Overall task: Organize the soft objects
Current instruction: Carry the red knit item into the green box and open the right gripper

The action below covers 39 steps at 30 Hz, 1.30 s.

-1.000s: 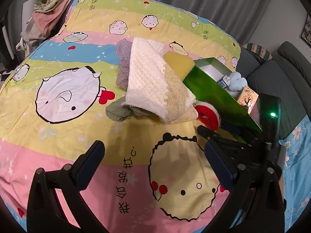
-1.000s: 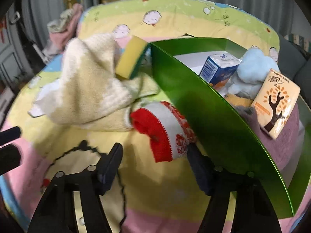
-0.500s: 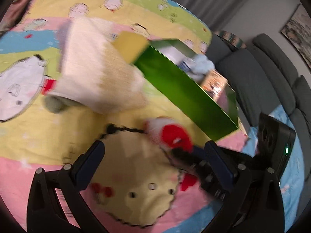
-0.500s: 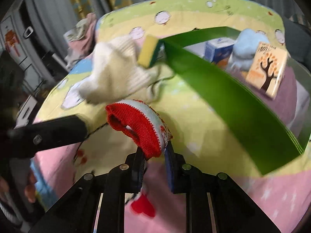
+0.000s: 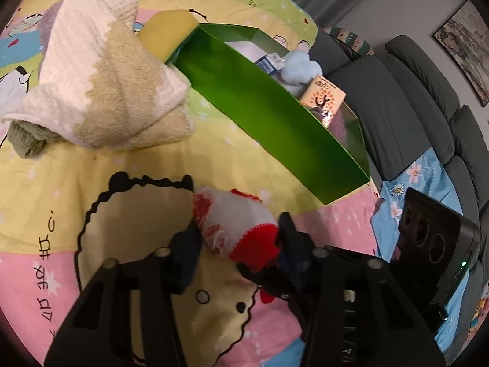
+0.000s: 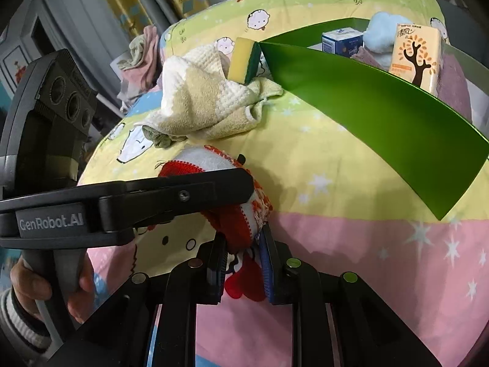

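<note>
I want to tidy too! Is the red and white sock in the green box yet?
No. The red and white knitted sock lies outside the green cardboard box.

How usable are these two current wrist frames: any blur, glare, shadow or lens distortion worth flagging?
Left wrist view: strong fisheye bending, the green box wall bows; the sock is slightly soft, background sharp; dark vignette corners. Right wrist view: sharp overall, soft sheen on the box wall, the left gripper casts a shadow on the bedsheet.
</note>
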Each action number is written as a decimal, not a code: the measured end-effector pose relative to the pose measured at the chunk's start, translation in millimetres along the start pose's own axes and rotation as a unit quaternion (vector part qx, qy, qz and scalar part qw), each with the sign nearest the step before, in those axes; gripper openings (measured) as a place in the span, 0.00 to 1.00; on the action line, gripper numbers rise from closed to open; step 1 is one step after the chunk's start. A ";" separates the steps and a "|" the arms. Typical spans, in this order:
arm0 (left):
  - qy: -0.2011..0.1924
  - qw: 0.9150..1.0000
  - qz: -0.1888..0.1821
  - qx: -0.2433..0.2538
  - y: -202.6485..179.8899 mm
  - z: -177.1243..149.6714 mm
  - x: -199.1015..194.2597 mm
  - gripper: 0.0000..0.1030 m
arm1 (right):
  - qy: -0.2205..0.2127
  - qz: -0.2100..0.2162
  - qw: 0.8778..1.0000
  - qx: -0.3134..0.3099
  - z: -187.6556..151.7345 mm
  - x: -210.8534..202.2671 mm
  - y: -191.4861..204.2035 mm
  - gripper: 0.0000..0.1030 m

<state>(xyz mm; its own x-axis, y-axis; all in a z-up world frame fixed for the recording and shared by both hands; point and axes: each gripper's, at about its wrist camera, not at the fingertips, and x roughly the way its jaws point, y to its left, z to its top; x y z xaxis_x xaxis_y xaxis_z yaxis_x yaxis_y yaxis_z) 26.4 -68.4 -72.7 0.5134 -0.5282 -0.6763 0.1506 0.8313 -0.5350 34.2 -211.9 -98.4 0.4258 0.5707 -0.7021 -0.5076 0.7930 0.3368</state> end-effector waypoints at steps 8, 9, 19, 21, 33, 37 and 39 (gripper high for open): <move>-0.008 0.999 0.013 0.034 -18.4 1.2 -4.4 0.39 | -0.022 0.014 1.000 0.012 -5.3 -8.5 -1.0 0.21; -0.010 0.999 0.015 0.040 -22.1 2.7 -5.2 0.39 | -0.027 0.013 1.000 0.010 -4.8 -10.6 0.0 0.21; -0.057 0.990 0.025 0.130 -82.9 45.9 -21.4 0.39 | -0.105 -0.033 0.994 -0.026 33.1 -62.7 0.7 0.21; -0.065 0.987 0.025 0.144 -93.7 55.6 -24.4 0.39 | -0.121 -0.043 0.991 -0.032 44.7 -73.2 -2.3 0.21; -0.063 0.971 0.050 0.227 -145.2 109.3 9.7 0.40 | -0.146 -0.110 0.982 -0.047 91.7 -93.7 -41.5 0.21; -0.050 0.971 0.053 0.229 -149.9 114.3 29.8 0.40 | -0.136 -0.124 0.982 -0.033 91.9 -86.6 -56.9 0.21; -0.042 0.971 0.053 0.229 -149.3 115.2 39.1 0.40 | -0.130 -0.126 0.983 -0.024 91.8 -82.5 -65.3 0.21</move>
<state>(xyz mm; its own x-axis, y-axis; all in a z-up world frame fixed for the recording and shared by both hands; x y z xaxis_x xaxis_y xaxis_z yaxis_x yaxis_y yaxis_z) 121.3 -193.3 39.2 0.6113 -0.4348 -0.6613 0.4422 0.8806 -0.1702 101.0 -291.2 -4.9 0.7158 0.3980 -0.5737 -0.3936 0.9087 0.1393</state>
